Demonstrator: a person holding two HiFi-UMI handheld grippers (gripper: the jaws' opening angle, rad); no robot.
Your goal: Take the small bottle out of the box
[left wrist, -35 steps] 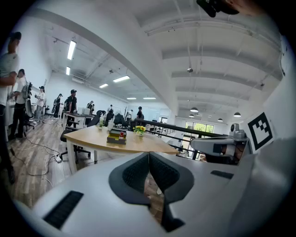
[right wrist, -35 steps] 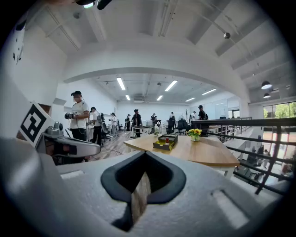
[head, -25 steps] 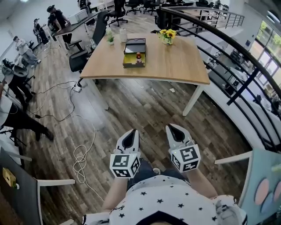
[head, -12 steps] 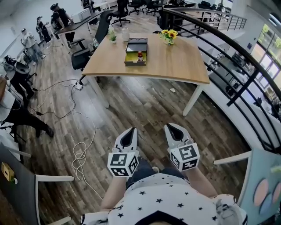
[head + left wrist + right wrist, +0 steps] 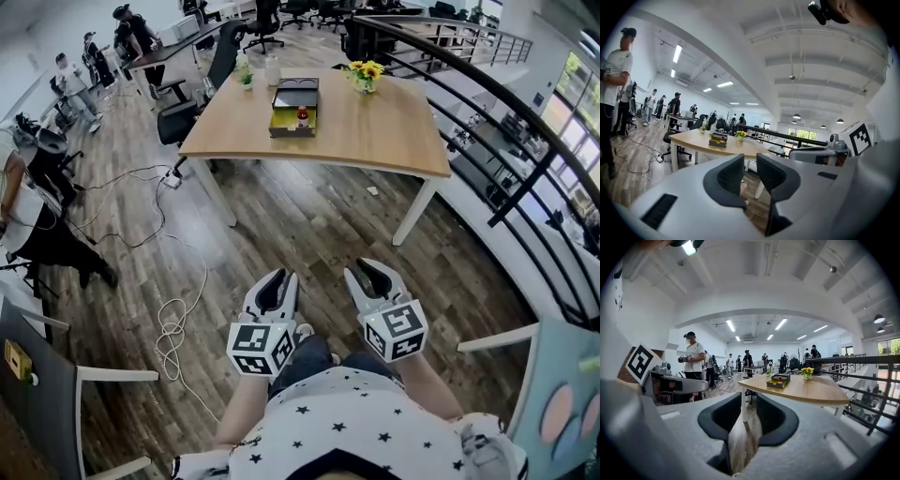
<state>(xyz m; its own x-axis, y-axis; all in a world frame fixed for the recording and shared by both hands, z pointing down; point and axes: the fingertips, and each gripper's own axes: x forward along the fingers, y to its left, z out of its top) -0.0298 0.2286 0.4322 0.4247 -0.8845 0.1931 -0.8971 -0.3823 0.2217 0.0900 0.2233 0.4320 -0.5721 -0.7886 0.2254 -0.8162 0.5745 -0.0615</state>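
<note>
A dark box [image 5: 293, 105] with a yellow lining lies open on the wooden table [image 5: 375, 136], far ahead of me. In it stands the small bottle [image 5: 302, 117] with a red cap. Both grippers hang low in front of my body, above the floor and well short of the table. The left gripper [image 5: 276, 281] and the right gripper [image 5: 369, 273] have their jaws opening, with nothing between them. The box [image 5: 718, 139] shows small in the left gripper view beyond the left gripper [image 5: 750, 169]. The right gripper [image 5: 750, 414] also faces the box [image 5: 778, 380] and bottle [image 5: 779, 378].
A vase of yellow flowers [image 5: 364, 74], a small plant [image 5: 245, 74] and a jar [image 5: 273, 69] stand at the table's far end. Office chairs [image 5: 192, 112] sit at its left. Cables [image 5: 173, 328] trail on the wood floor. A black railing [image 5: 506, 141] runs along the right. People stand at the far left.
Both grippers' jaws, closed together before, now stand parted. The grippers have risen slightly in the view, and the table has shifted a little right.
</note>
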